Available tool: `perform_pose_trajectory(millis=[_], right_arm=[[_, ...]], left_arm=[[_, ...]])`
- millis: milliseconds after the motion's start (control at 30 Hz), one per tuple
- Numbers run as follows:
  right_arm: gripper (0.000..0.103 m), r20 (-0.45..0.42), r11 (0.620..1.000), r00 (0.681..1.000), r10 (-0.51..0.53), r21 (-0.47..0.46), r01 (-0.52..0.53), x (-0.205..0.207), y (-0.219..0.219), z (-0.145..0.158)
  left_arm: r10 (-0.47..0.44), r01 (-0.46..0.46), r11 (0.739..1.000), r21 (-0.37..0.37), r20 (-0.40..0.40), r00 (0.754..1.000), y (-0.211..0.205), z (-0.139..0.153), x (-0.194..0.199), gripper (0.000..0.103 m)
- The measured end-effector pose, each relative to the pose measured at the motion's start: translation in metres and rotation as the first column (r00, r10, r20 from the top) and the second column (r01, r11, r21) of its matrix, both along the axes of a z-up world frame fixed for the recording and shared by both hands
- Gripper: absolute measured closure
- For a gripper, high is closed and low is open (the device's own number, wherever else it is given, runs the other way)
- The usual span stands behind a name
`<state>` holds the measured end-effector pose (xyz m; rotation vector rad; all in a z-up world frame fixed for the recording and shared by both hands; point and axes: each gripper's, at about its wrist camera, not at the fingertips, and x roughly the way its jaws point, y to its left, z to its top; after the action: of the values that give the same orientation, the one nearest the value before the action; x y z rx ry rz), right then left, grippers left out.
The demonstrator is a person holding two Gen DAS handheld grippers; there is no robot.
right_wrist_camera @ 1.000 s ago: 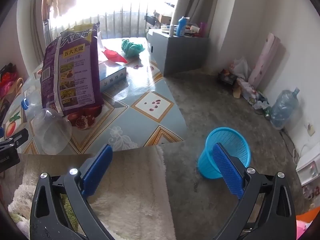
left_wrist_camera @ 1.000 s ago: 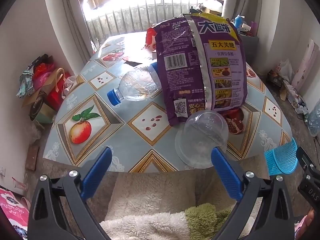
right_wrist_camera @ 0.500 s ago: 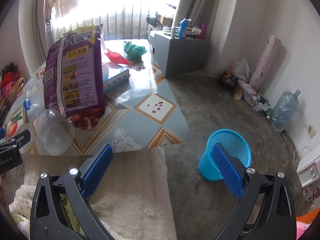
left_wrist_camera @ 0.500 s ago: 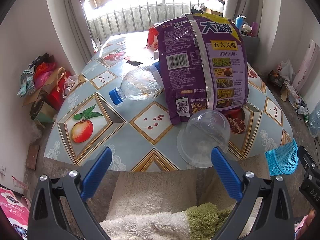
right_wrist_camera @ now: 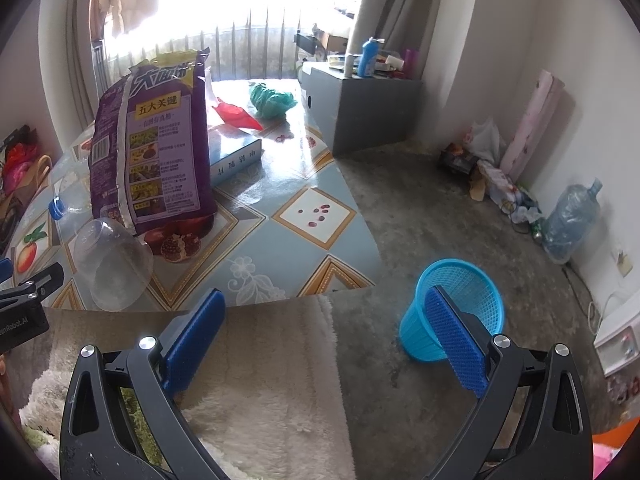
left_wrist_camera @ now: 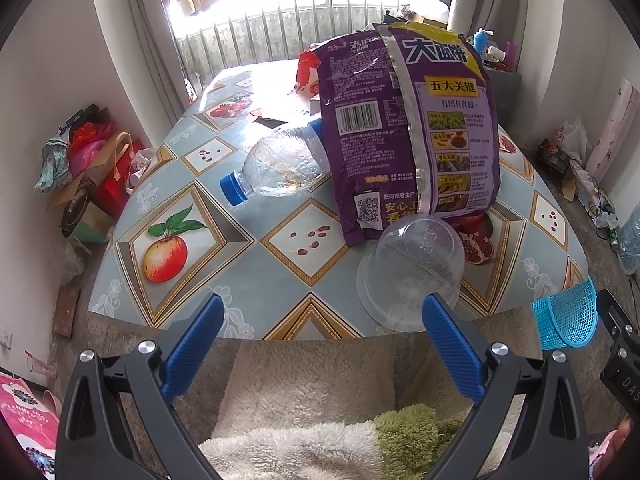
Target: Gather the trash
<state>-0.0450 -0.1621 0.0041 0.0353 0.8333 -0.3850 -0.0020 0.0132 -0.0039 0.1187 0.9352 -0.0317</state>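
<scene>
- Clear plastic cup (left_wrist_camera: pixel 412 270): lay tipped at the near edge of the table (left_wrist_camera: pixel 280 256), just ahead of the left gripper (left_wrist_camera: pixel 320 344) and toward its right finger; nothing touched it. Over the last second it had grown larger in the left wrist view, so the gripper had eased slightly closer.
- Purple snack bag (left_wrist_camera: pixel 408 136): stood upright directly behind the cup, its lower edge touching or just beside it; unmoved.
- Plastic bottle (left_wrist_camera: pixel 280 168): lay on its side ahead and left of centre, blue cap pointing left, its base tucked behind the bag; unmoved.
- Left gripper: fingers spread wide, holding nothing, short of the table edge.
- Right gripper (right_wrist_camera: pixel 324 332): fingers spread wide, empty, held over the rug; its view had drifted slightly right.
- Blue basket (right_wrist_camera: pixel 452 308): stood on the floor ahead of the right gripper, behind its right finger, well apart from the cup.
- Reading: little had changed; collection had not begun, and the cup looked the likeliest first pick.
</scene>
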Motion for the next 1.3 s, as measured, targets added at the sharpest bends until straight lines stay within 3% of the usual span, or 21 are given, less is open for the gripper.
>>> perform_pose_trajectory(millis=[1300], right_arm=[[0.008, 0.008, 1.0, 1.0, 0.012, 0.003, -0.012, 0.002, 0.0035, 0.0024]], left_arm=[[0.015, -0.015, 1.0, 0.011, -0.002, 1.0, 0.0053, 0.0017, 0.0053, 0.006]])
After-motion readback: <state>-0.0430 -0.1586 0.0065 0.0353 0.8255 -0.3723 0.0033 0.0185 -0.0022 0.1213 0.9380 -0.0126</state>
